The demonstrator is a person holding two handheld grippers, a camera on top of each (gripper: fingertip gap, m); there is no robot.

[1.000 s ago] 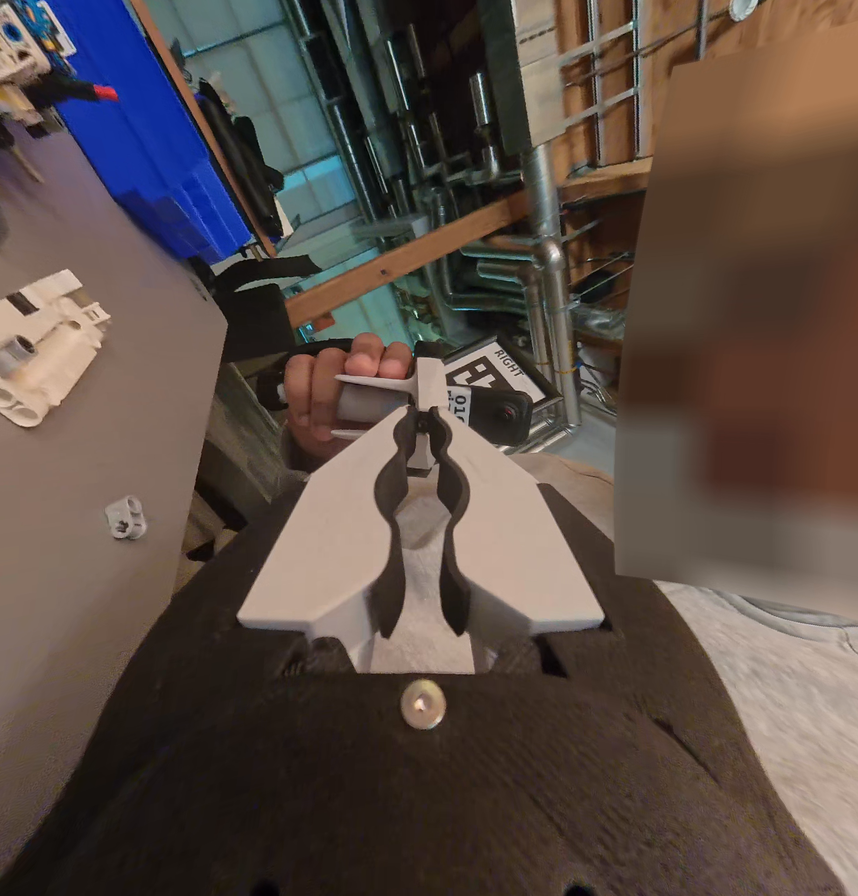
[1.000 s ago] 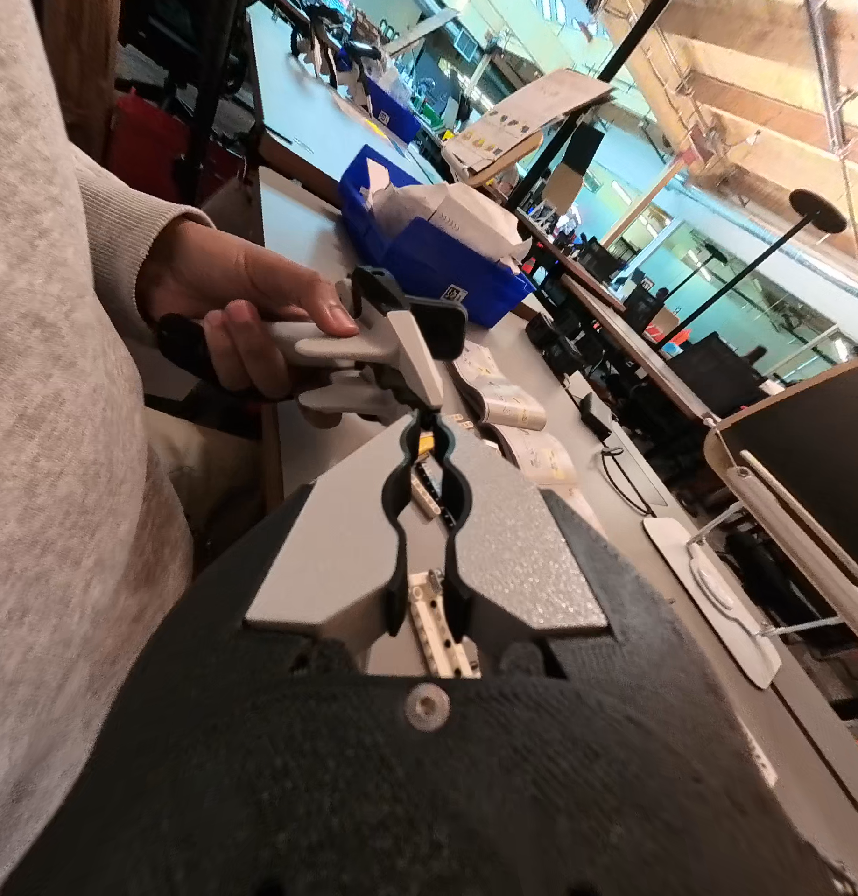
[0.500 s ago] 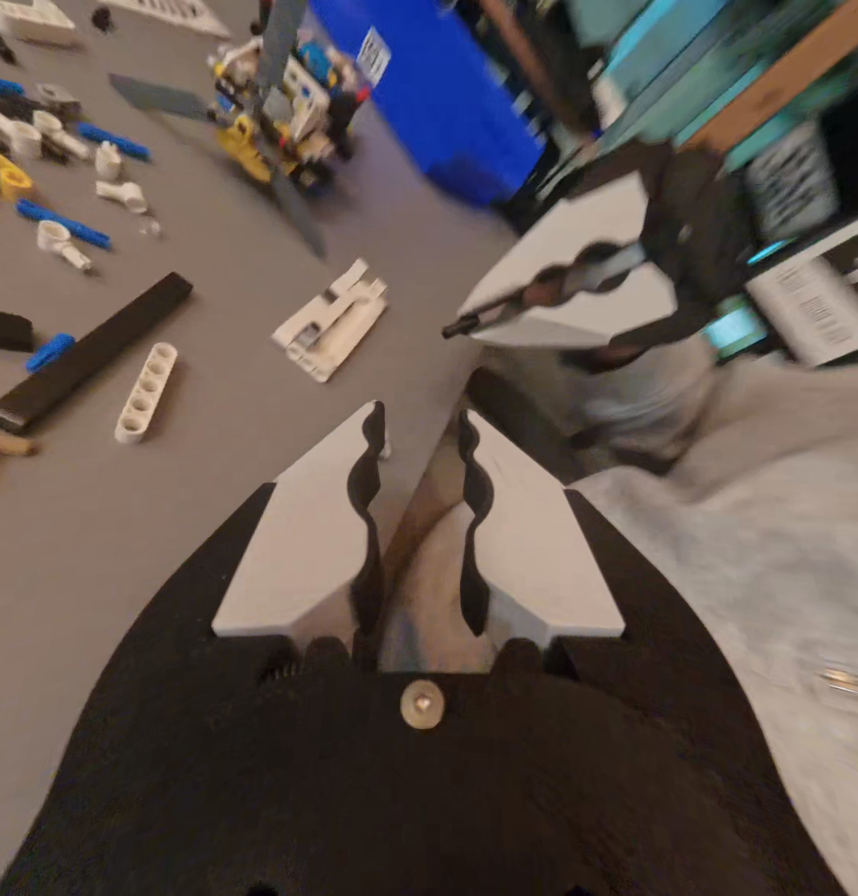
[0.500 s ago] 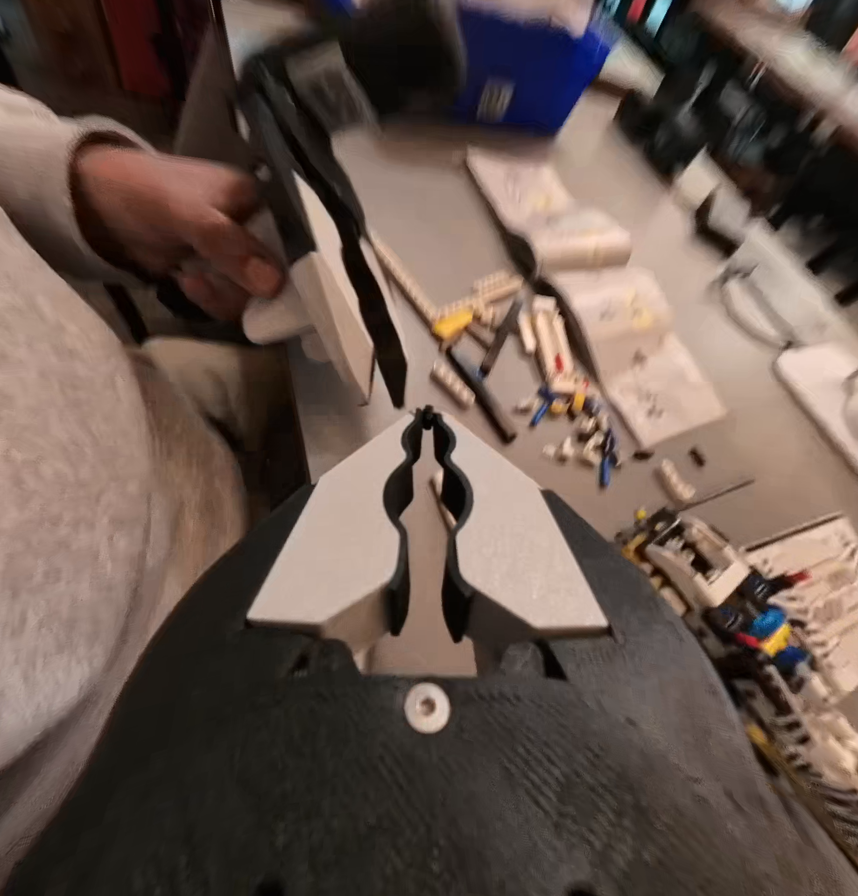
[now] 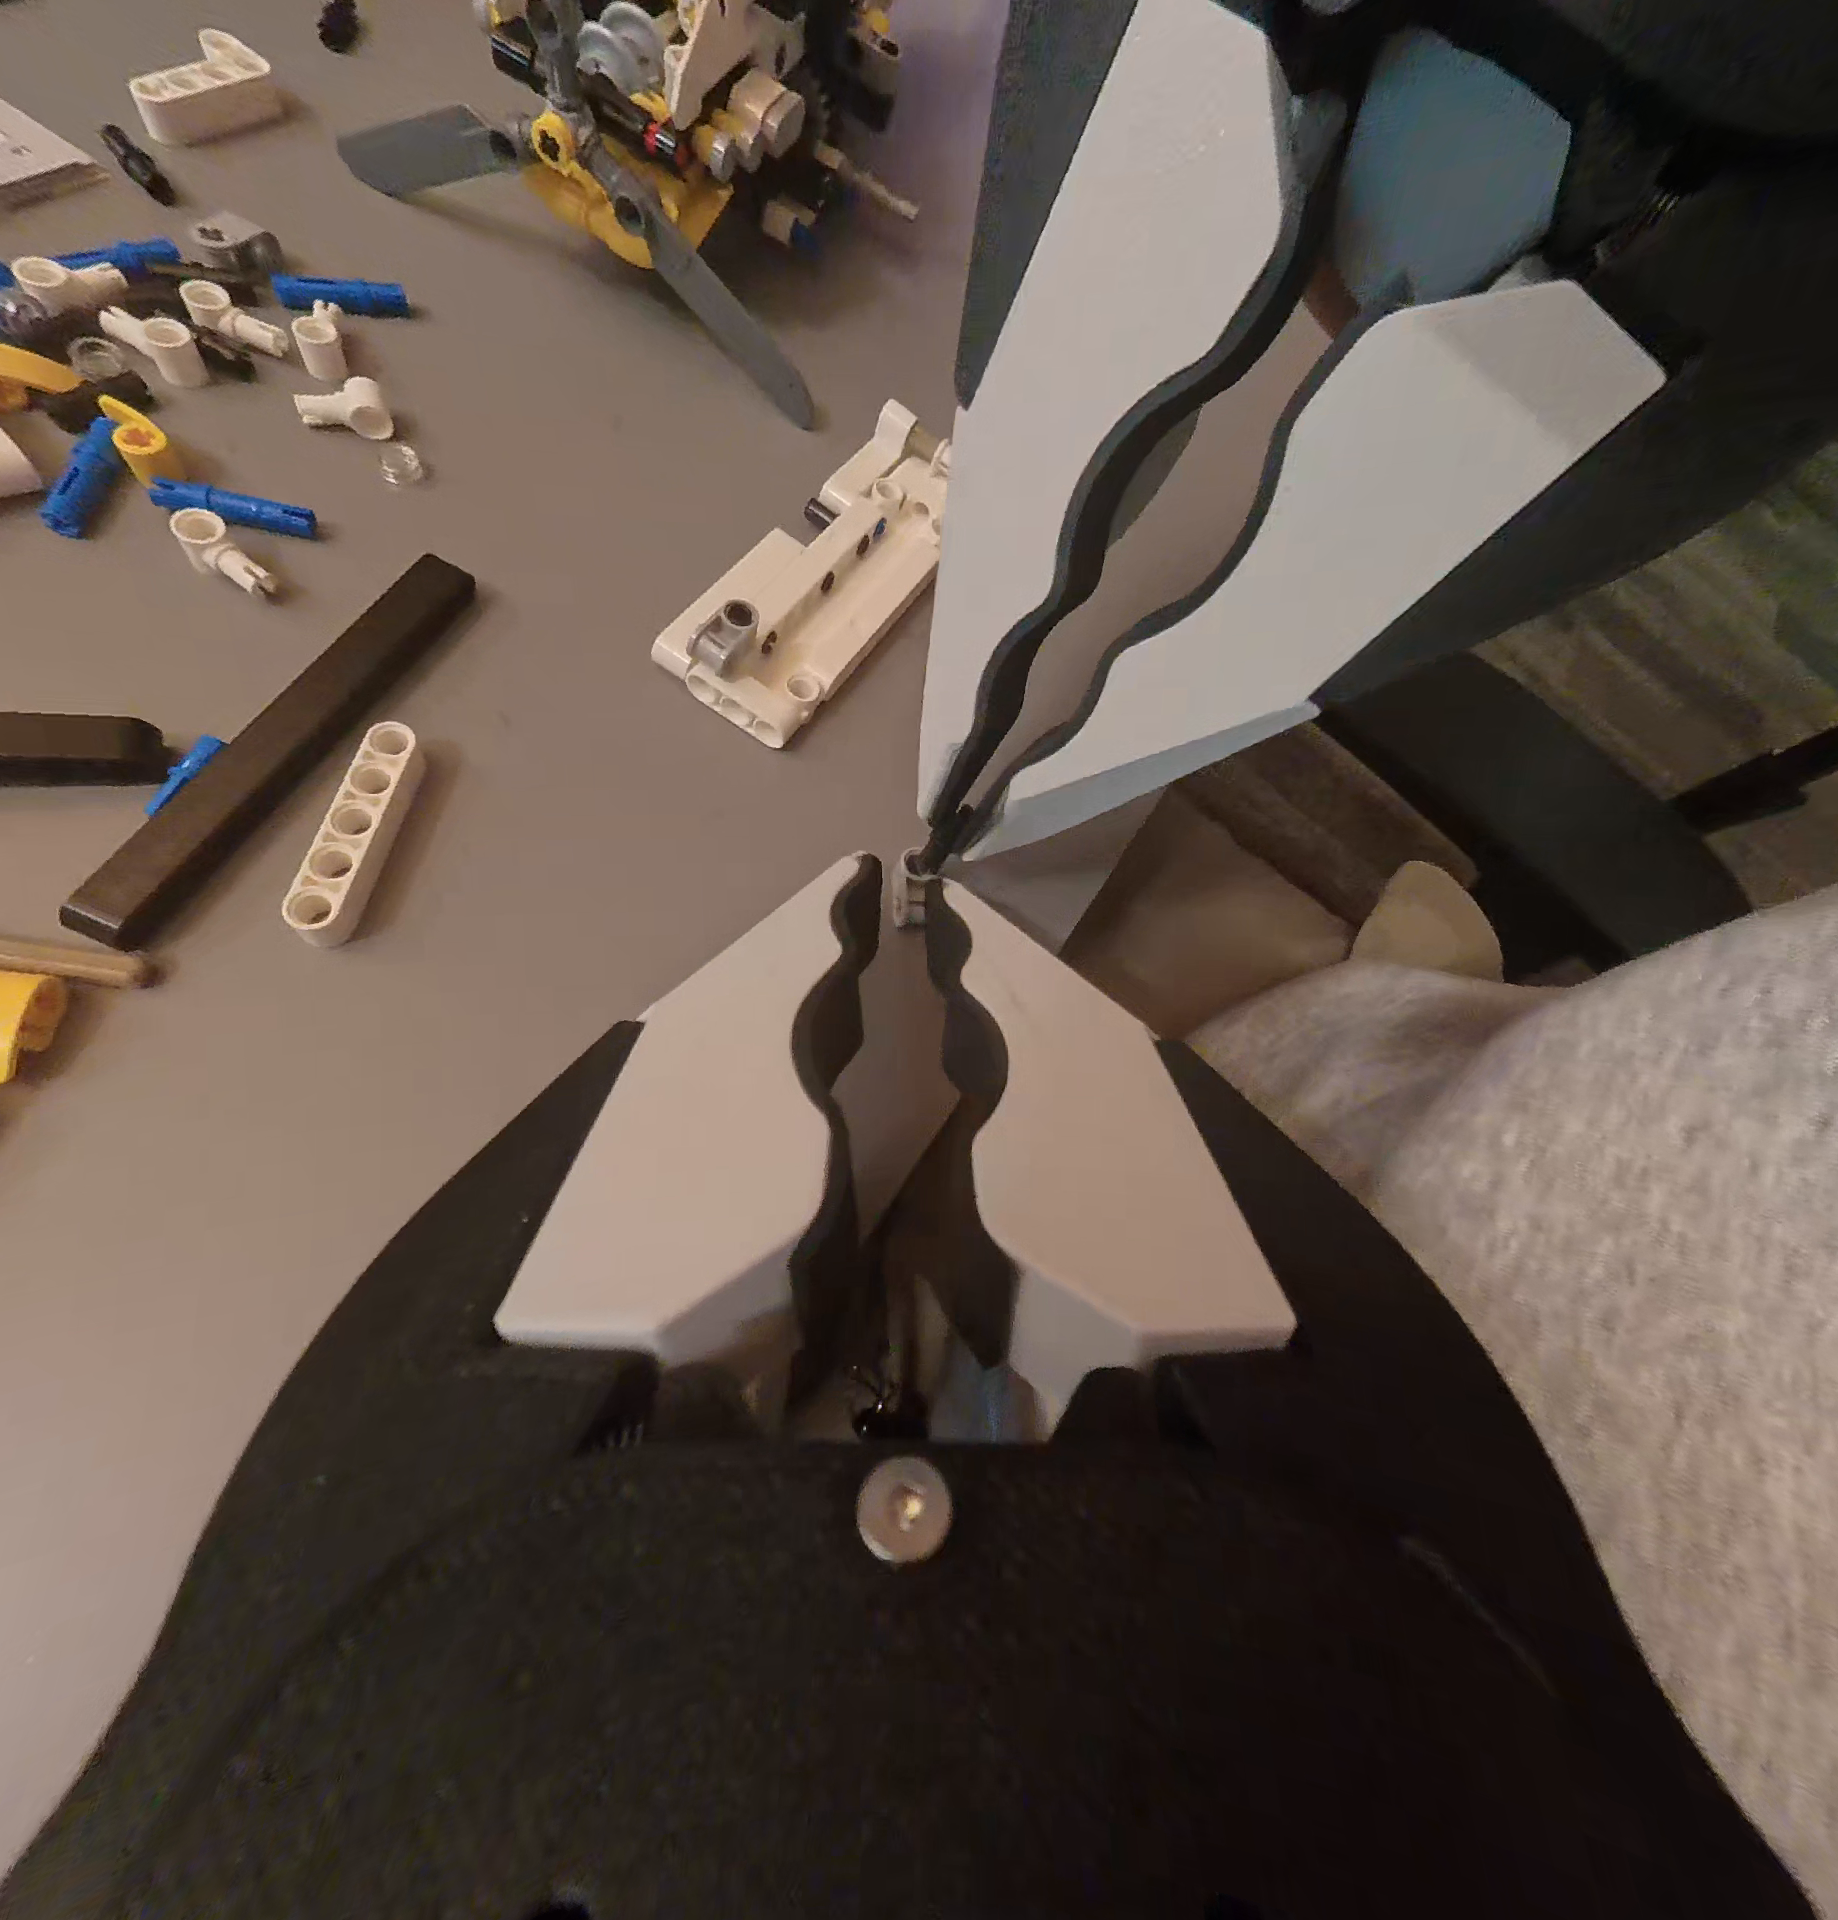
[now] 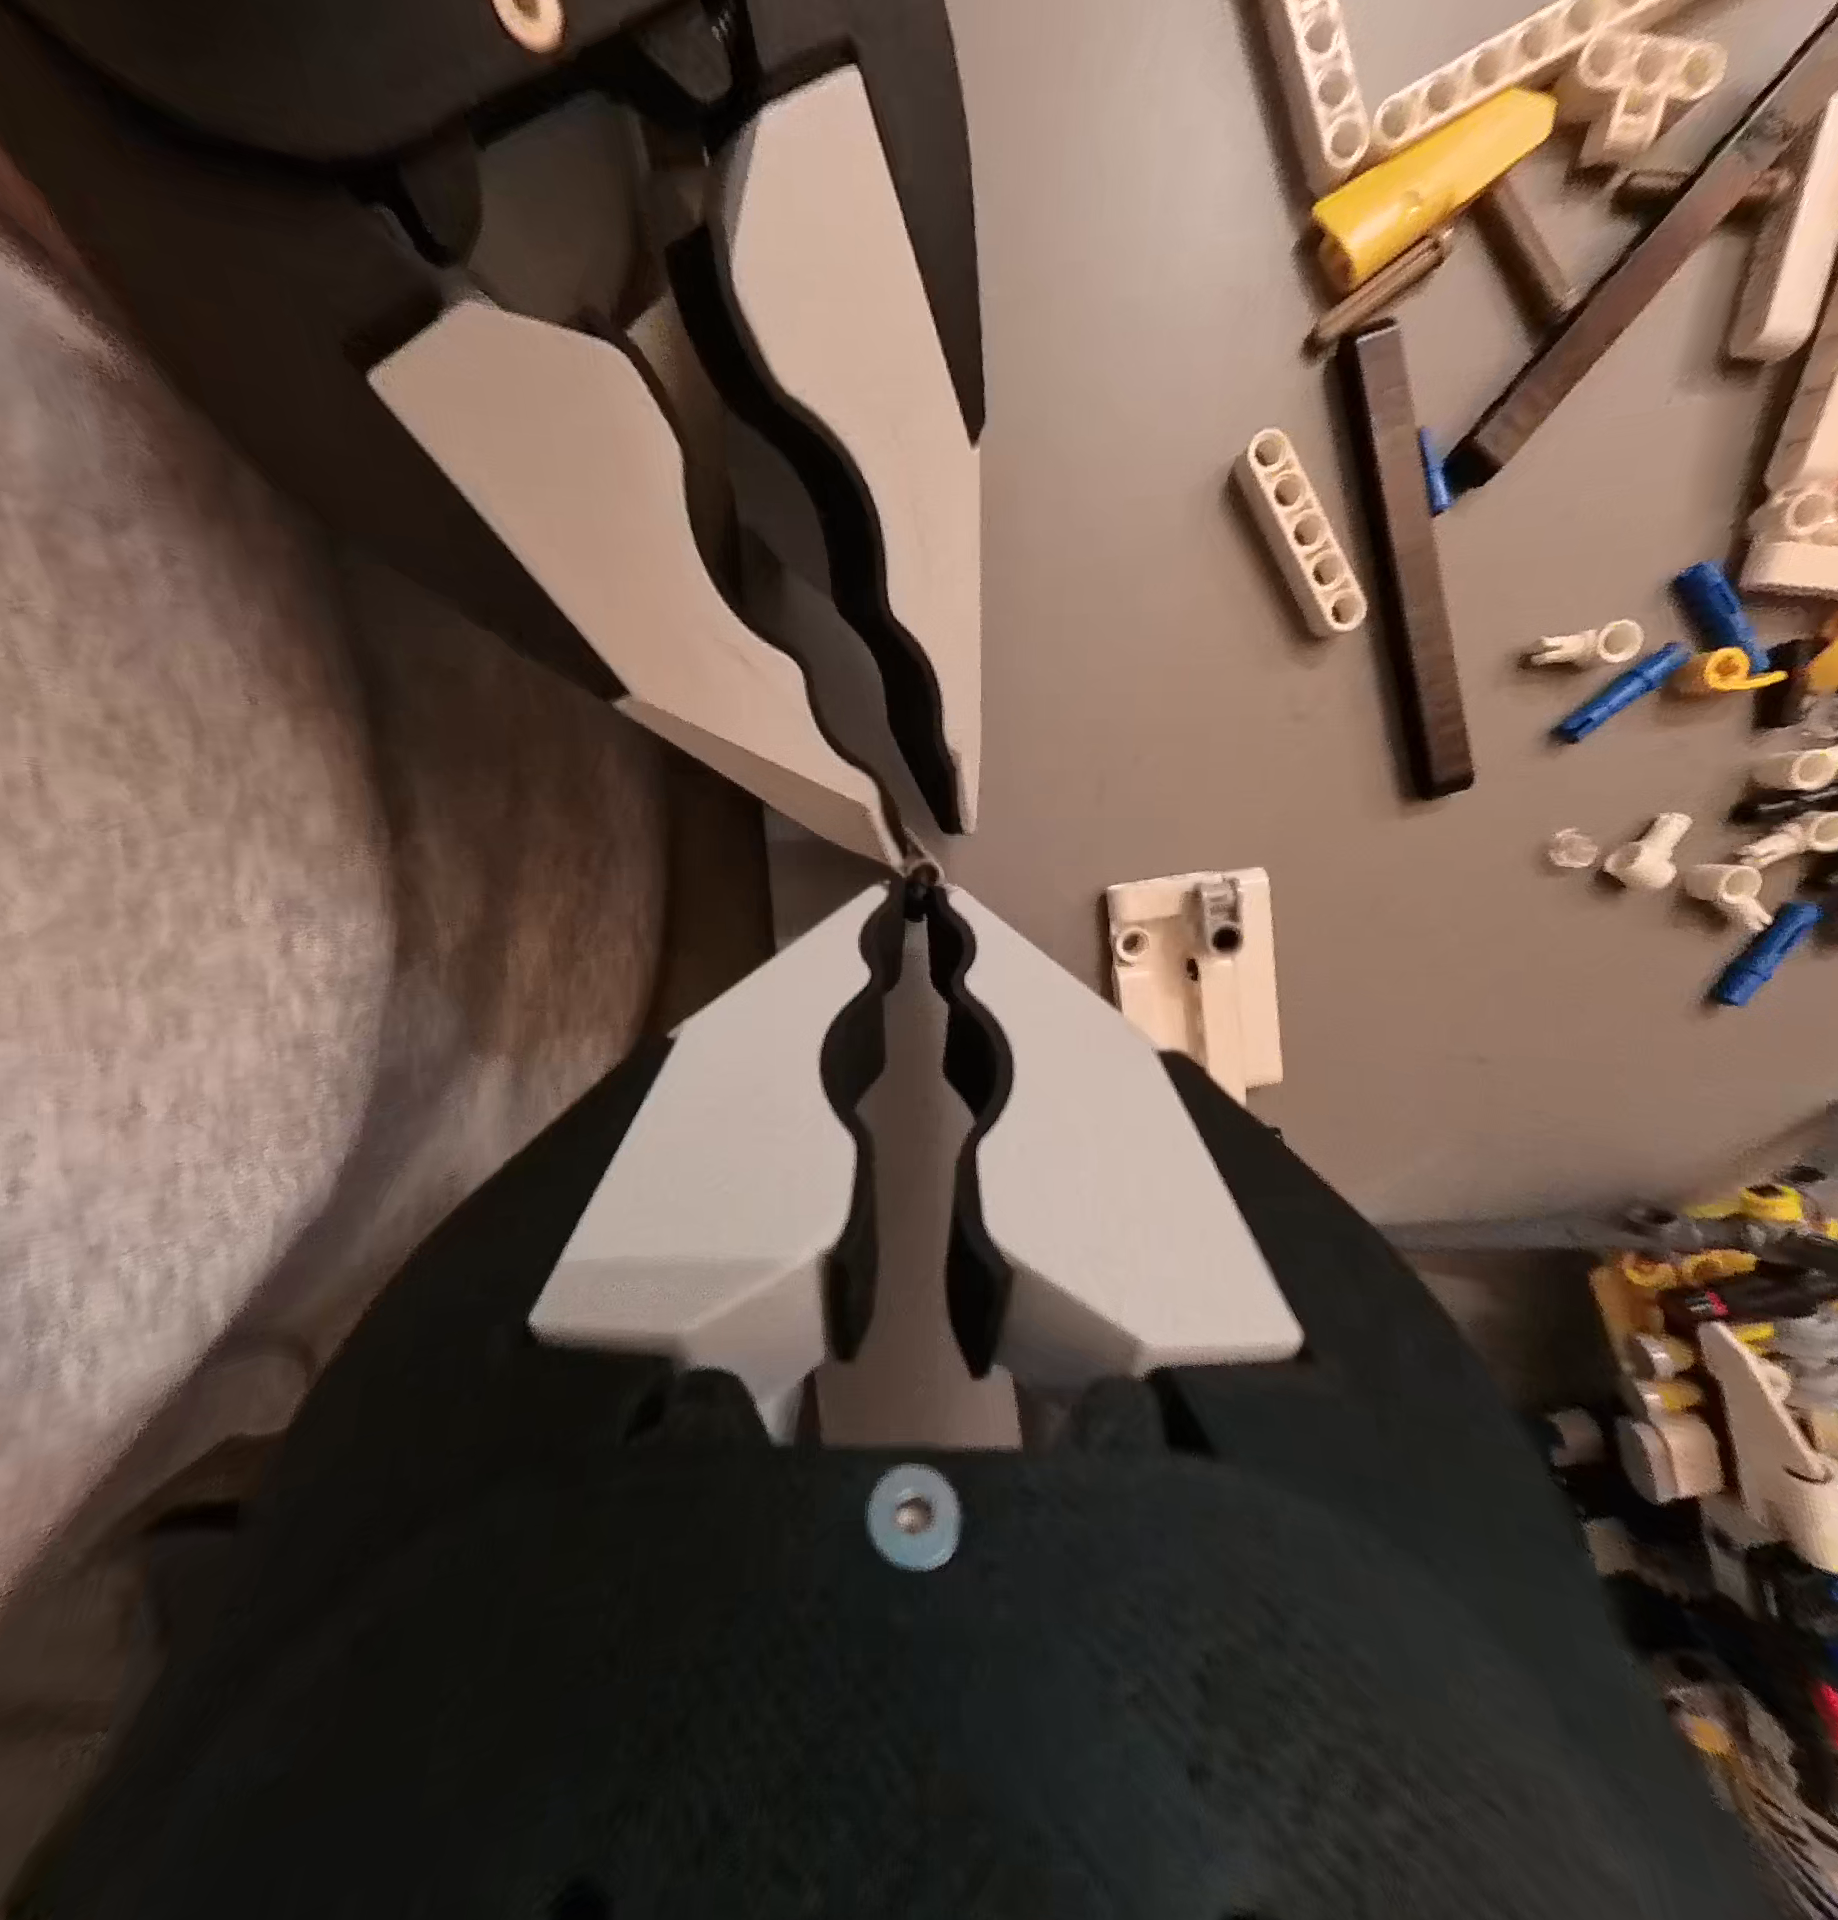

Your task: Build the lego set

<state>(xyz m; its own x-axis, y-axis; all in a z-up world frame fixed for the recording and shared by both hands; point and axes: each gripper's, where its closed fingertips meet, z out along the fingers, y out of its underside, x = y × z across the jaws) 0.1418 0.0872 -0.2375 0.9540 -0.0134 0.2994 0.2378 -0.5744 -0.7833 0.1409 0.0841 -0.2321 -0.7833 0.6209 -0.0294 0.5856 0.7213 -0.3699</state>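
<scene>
My left gripper [image 5: 902, 885] is at the grey table's near edge, its jaws closed on a small grey connector [image 5: 910, 899]. My right gripper [image 5: 954, 821] comes down from the upper right, shut on a short black pin whose tip touches the connector. In the right wrist view the right gripper [image 6: 910, 902] holds the black pin [image 6: 913, 896] at its tips. The left gripper [image 6: 920, 836] points down at it from above with the grey connector [image 6: 921, 864] between its tips. The two grippers meet tip to tip.
A white panel sub-assembly [image 5: 811, 603] lies just beyond the grippers. A white five-hole beam [image 5: 354, 831] and a long black beam [image 5: 271, 748] lie to the left, with loose blue pins and white connectors [image 5: 167, 343] farther left. The part-built model with a grey propeller [image 5: 666, 114] stands at the back. A person's grey sleeve [image 5: 1517, 1247] is on the right. The grippers are tip to tip, or close to it.
Both grippers have swung from held up in the air down to the table. The left gripper opened, then closed on the grey connector. The right gripper has brought its black pin to it.
</scene>
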